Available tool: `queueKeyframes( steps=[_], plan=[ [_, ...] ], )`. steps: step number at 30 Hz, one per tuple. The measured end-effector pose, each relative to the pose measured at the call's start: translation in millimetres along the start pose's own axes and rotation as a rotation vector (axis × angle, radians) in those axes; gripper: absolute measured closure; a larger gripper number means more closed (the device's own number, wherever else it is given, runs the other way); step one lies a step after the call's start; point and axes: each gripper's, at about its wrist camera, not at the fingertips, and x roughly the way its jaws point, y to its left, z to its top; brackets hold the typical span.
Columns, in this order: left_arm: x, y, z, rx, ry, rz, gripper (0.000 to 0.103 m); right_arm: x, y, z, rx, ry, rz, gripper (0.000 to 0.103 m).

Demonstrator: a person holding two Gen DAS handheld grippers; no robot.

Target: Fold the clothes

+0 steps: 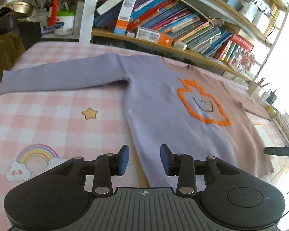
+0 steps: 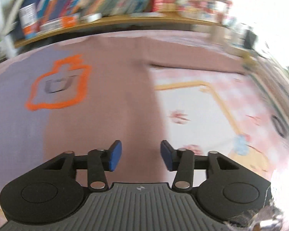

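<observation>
A two-tone sweater (image 1: 163, 104), lilac on the left half and dusty pink on the right, lies flat, front up, on a pink checked cloth (image 1: 48, 115). It has an orange outlined smiley figure (image 1: 202, 104) on the chest. Its lilac sleeve (image 1: 57, 77) stretches out to the left. My left gripper (image 1: 144, 160) is open and empty, above the lilac bottom hem. In the blurred right wrist view the sweater (image 2: 96, 105) fills the left and middle. My right gripper (image 2: 140, 154) is open and empty over the pink half near its right edge.
A bookshelf (image 1: 173, 25) full of books runs along the far edge of the table. Jars and clutter (image 1: 63, 23) stand at the far left. The cloth carries a star (image 1: 89, 113) and rainbow (image 1: 36, 157) print. Part of the other gripper (image 1: 279, 151) shows at the right.
</observation>
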Motion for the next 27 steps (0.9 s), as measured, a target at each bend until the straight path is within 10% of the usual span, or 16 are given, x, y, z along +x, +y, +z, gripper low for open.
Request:
queueKeyframes(
  steps=[9, 12, 27],
  plan=[
    [13, -10, -11, -0.118, 0.065, 0.094, 0.075, 0, -29, -18, 0.03, 0.05, 0.107, 0.088],
    [12, -12, -12, -0.126, 0.069, 0.121, 0.098, -4, -25, -23, -0.003, 0.042, 0.144, 0.095],
    [21, -38, -5, -0.021, 0.039, 0.217, 0.099, 5, -40, -18, -0.05, 0.015, 0.178, 0.099]
  ],
)
